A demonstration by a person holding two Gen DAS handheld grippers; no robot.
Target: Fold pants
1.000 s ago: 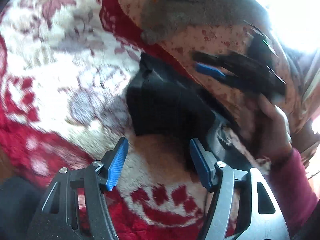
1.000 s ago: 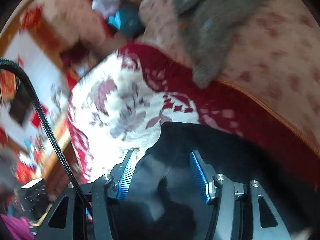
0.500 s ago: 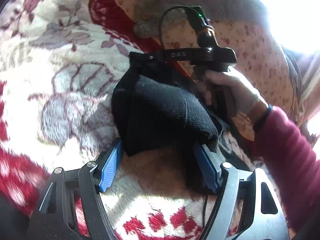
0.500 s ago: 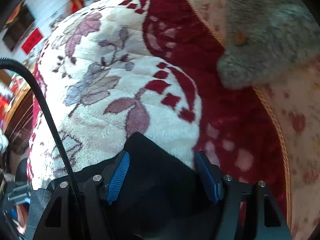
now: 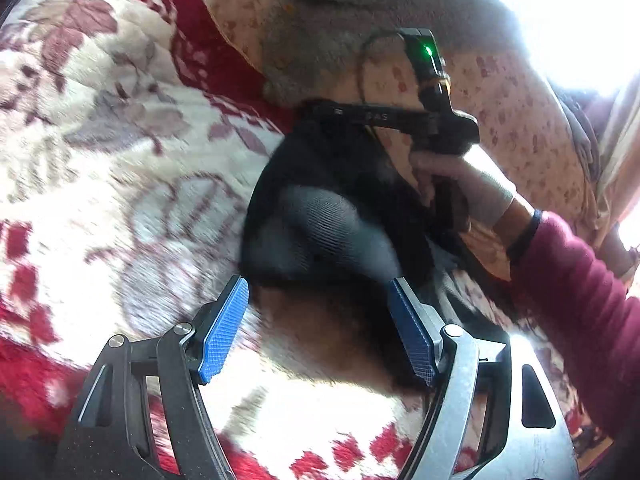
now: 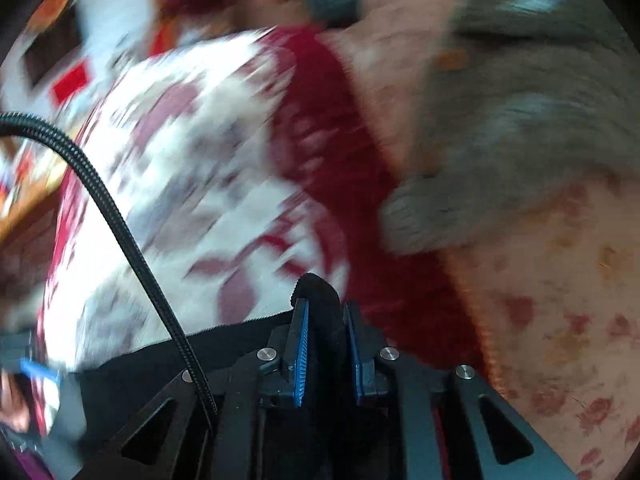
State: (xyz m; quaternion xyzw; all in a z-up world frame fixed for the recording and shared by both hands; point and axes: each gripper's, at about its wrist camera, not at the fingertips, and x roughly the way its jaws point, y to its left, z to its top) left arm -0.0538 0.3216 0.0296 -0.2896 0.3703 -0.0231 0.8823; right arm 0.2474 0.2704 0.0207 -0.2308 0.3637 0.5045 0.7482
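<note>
Floral red-and-white blanket [image 5: 120,152] under black pants [image 5: 320,216], my left gripper [image 5: 320,332] spread wide, empty, my right gripper [image 6: 325,344] closing, pads pinching a pants fold.

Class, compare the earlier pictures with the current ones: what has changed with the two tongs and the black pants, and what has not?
The right tongs, wide a second ago, are closing on a fold of the black pants, with cloth pinched between the pads. The left tongs stay open and hold nothing. The pants remain bunched on the floral blanket.
</note>
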